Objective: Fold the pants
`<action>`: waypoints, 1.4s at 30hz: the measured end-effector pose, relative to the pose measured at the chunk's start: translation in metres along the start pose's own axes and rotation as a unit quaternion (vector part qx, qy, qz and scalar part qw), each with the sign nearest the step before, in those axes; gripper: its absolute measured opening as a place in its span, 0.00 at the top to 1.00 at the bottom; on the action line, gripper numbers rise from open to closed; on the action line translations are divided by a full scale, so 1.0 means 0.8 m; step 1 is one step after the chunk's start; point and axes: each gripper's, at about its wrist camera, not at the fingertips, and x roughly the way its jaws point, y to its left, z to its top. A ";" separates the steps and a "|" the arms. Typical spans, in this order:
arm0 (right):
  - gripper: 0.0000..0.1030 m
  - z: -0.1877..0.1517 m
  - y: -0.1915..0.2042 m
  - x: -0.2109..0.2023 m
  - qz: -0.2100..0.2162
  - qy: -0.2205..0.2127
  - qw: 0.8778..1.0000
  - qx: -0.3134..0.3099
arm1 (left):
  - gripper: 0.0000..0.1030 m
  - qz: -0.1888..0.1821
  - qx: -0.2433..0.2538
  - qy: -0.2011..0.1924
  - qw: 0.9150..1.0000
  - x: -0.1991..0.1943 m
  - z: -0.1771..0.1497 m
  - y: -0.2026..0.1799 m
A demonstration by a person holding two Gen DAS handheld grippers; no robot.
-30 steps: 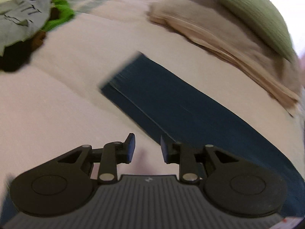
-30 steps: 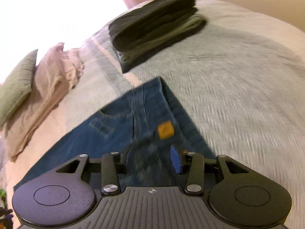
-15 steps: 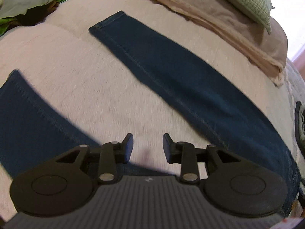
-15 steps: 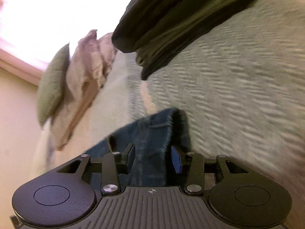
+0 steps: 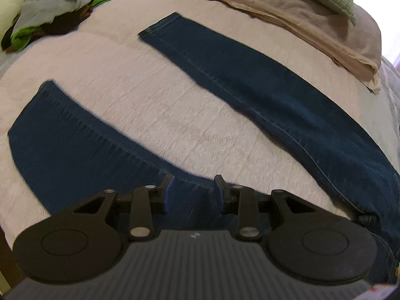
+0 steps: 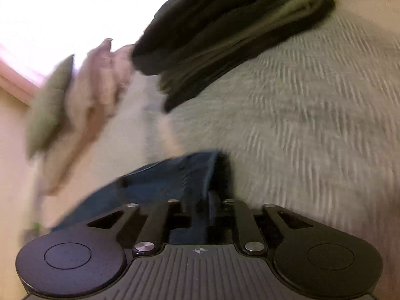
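The bed (image 5: 175, 115), covered in a pale textured quilt, carried the dark blue denim pants (image 5: 262, 87) spread flat with the two legs splayed apart: one leg ran toward the pillow end, the other lay along the near edge, and bare quilt showed between them. A stack of folded dark and grey clothes (image 6: 225, 40) sat toward the far corner, well apart from the waistband. The left gripper (image 5: 192, 191) hovered over the near leg's inner seam, its jaws partly apart and gripping nothing. The right gripper (image 6: 197, 208) was closing on the waistband edge, with denim between its jaws, though blur hid whether the pads were already pressing. To fold well, I judged the right should pinch the full waistband thickness, and the left should take the near leg at its seam, so both could lift together and lay one leg squarely on the other.
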 end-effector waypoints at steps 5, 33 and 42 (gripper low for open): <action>0.71 -0.071 -0.008 -0.073 0.067 0.074 0.995 -0.003 | 0.72 -0.012 -0.034 0.014 0.999 -0.007 -0.022 0.012; 0.94 -0.138 0.044 -0.120 -0.174 0.029 0.983 -0.061 | 0.71 0.035 0.021 0.005 0.999 -0.027 -0.053 0.084; 0.93 -0.239 0.156 -0.075 -0.165 0.071 0.961 -0.209 | 0.67 0.014 0.224 -0.023 0.974 0.031 -0.063 0.088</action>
